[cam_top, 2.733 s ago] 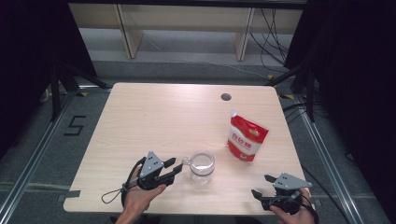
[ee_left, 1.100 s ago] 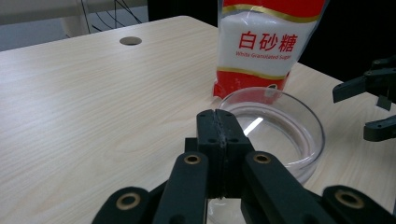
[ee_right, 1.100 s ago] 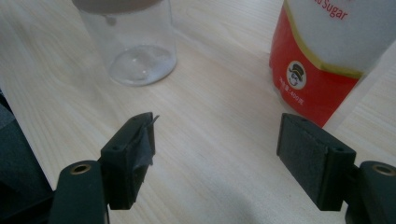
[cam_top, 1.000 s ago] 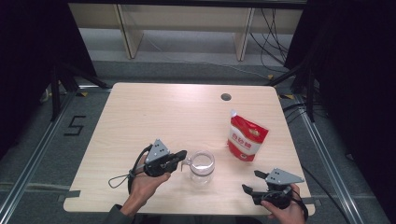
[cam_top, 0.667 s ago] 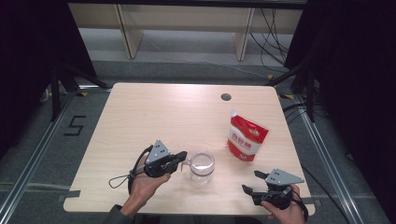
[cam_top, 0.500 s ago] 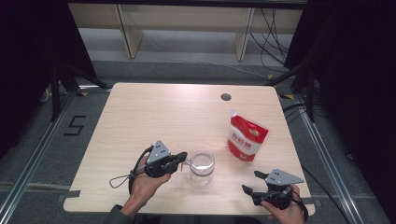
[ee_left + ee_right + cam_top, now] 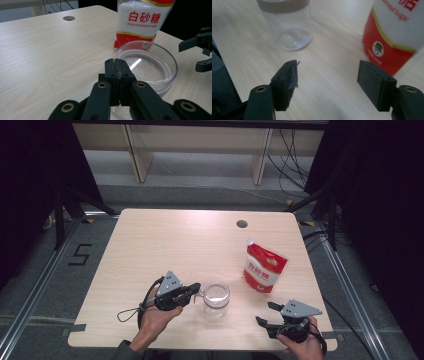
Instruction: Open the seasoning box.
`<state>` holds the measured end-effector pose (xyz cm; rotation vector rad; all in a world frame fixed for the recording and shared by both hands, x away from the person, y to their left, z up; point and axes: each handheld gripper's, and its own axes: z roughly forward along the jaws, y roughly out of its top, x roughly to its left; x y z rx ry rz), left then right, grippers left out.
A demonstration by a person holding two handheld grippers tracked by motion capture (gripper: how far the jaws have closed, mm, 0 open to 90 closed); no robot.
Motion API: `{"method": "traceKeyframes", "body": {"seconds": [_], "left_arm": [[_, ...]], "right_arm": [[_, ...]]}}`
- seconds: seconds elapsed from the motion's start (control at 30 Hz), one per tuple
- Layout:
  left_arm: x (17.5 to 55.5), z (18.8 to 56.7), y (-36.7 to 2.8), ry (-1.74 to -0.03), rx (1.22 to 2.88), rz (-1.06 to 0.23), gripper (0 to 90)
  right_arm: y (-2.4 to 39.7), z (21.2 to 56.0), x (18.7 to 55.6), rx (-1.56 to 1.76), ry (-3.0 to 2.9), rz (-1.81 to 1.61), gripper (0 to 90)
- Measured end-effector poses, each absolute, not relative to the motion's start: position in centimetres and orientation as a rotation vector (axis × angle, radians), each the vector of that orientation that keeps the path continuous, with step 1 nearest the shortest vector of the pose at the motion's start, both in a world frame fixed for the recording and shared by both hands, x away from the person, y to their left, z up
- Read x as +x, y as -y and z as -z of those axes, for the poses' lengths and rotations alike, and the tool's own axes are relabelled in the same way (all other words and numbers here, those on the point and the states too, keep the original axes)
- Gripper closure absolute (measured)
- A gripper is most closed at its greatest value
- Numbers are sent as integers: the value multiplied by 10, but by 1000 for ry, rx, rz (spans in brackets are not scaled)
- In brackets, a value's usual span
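Jar point(image 7: 216, 299) sits empty and upright near the front edge of the bench point(image 7: 175, 240), roughly in the middle between your two hands.

Starting on the left: your left hand point(image 7: 155, 317) comes in from the front edge with the left gripper point(image 7: 195, 288) lying low and pointing right, at the jar. Its fingers point(image 7: 113, 75) are pressed flat together, no gap at all in the left gripper view. The tips end right at the jar's left side, just below the rim. Can't tell from any angle whether they've got a bit of the glass pinched or are just sitting against it.

Right of the jar and a bit further back stands the sugar bag point(image 7: 264, 270), red and white. It's near the jar but not touching it. Further back there's a round hole point(image 7: 242, 224) in the bench top.

Over on the right, your right hand point(image 7: 305, 347) holds the right gripper point(image 7: 265, 312) at the front right corner, aimed left. Its fingers point(image 7: 287, 75) are spread apart and have just been closing a bit, with nothing between them but bare bench. In the right gripper view the jar and bag sit ahead of the tips, well apart from them.
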<state>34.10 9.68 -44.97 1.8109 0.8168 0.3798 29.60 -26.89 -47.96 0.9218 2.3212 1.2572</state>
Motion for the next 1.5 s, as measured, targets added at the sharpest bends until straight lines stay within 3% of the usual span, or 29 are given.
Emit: {"method": "traceKeyframes", "body": {"seconds": [0.77, 1.5], "left_arm": [[340, 452, -97, -808, 1811, -401, 876], [339, 455, -97, -800, 1796, -411, 877]], "right_arm": [[233, 462, 309, 702, -2292, -1429, 822], [207, 456, 321, 646, -2327, -1449, 867]]}}
